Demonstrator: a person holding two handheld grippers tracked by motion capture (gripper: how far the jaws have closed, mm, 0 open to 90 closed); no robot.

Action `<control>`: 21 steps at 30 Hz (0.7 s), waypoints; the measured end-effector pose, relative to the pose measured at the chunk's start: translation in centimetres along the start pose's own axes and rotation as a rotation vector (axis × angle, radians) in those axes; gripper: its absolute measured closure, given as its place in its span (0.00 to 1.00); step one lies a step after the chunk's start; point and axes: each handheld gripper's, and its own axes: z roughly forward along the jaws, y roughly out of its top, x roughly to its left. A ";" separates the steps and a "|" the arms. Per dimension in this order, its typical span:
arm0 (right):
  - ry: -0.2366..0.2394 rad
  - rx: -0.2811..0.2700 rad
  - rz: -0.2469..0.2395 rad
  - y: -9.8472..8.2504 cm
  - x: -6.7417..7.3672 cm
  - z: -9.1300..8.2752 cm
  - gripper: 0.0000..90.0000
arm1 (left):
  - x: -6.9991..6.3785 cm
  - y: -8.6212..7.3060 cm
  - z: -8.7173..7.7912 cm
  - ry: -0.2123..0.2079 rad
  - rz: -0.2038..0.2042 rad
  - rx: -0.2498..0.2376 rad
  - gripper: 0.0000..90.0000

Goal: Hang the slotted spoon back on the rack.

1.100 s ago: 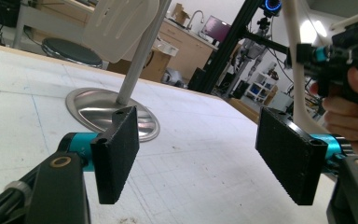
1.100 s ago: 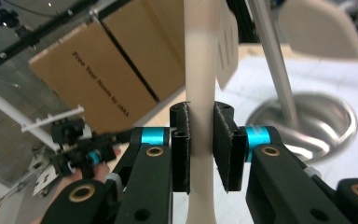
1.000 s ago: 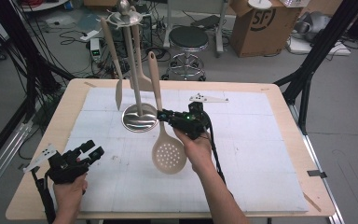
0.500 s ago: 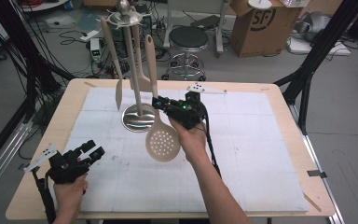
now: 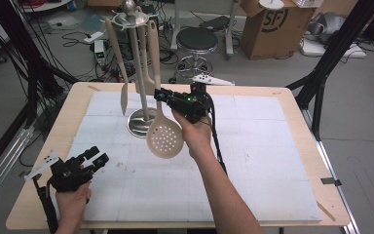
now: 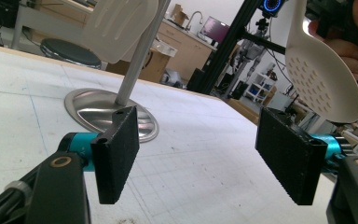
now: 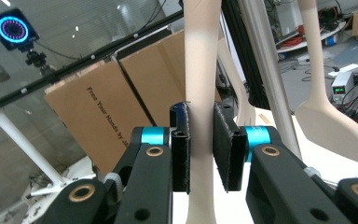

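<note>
High view first: my right tool (image 5: pixel 161 96) pinches the handle of the slotted spoon (image 5: pixel 164 138), which hangs upright with its perforated bowl down, clear of the bench (image 5: pixel 272 156) and just beside the utensil stand (image 5: pixel 141 122). The spoon's handle top sits up near the stand's crown, though I cannot tell whether it touches a hook there. A spatula (image 5: pixel 122 92) hangs from the stand on the far side of the pole.

On the right gripper view, the two black pads are pressed against the pale handle (image 7: pixel 200 140) from either side, with the stand's steel pole (image 7: pixel 265 84) just behind and another hanging utensil (image 7: pixel 331 126) off to one side.

My left tool (image 5: pixel 95 158) rests low near the bench's near-left corner, well apart from the stand. On the left gripper view its jaws are spread with nothing between them; beyond them I see the stand's round base (image 6: pixel 107 112) and the spoon's bowl (image 6: pixel 321 79).
</note>
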 end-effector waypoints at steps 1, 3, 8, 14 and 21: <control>0.013 -0.003 0.005 0.0 -0.1 0.1 0.88 | 0.0 0.0 0.0 0.001 -0.001 0.000 0.34; 0.011 0.001 -0.003 0.0 -0.2 0.2 0.88 | 0.0 0.0 0.0 0.000 0.000 0.001 0.34; 0.020 0.024 0.004 0.2 -0.5 0.8 0.88 | 0.0 0.0 0.0 0.000 0.003 0.006 0.34; 0.046 0.047 0.017 -0.1 -0.6 1.6 0.88 | 0.0 0.0 0.0 0.001 -0.001 0.001 0.34; 0.058 0.089 0.003 -0.7 0.1 2.5 0.87 | -0.1 0.0 0.0 -0.003 0.001 0.003 0.34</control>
